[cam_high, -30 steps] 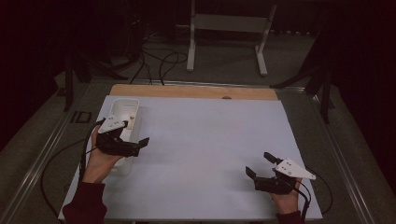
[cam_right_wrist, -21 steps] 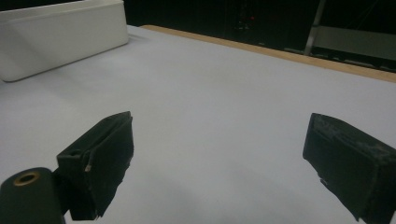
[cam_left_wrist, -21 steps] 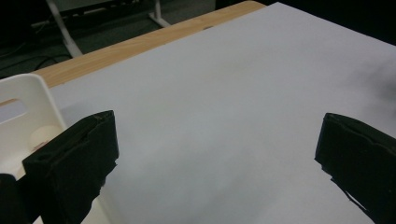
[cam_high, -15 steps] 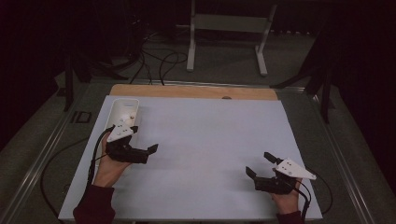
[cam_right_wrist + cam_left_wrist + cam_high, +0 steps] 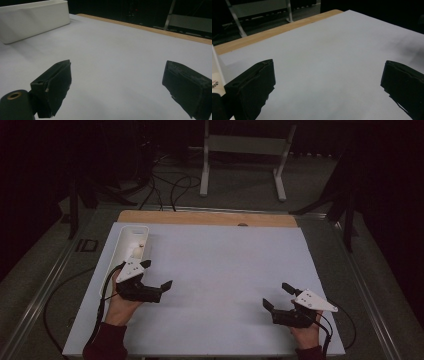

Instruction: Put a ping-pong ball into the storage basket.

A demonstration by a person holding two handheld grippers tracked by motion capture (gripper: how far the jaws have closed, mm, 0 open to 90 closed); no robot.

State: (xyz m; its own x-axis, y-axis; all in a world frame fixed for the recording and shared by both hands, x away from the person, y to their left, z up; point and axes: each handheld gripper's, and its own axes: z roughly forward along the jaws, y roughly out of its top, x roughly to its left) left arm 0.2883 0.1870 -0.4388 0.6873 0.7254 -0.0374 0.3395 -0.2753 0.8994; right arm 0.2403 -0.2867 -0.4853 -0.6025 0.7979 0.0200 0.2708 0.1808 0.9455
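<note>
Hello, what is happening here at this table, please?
A person holds a gripper in each hand over a white table. The left gripper is open and holds nothing, beside a white tray at the table's left edge. The right gripper rests near the front right corner, open and holding nothing too.

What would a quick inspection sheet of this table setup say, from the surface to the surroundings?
Surface: white sheet over a wooden table, whose far edge shows bare.
Job's things: long white tray at the far left, small items inside, too small to identify.
Clutter: nothing seen.
Grippers: left gripper open, beside the tray's near end; right gripper open, near right; both hold nothing.
Cables: one trails along the left hand, one loops by the right.
Surroundings: dark room, white metal stand, floor cables.
</note>
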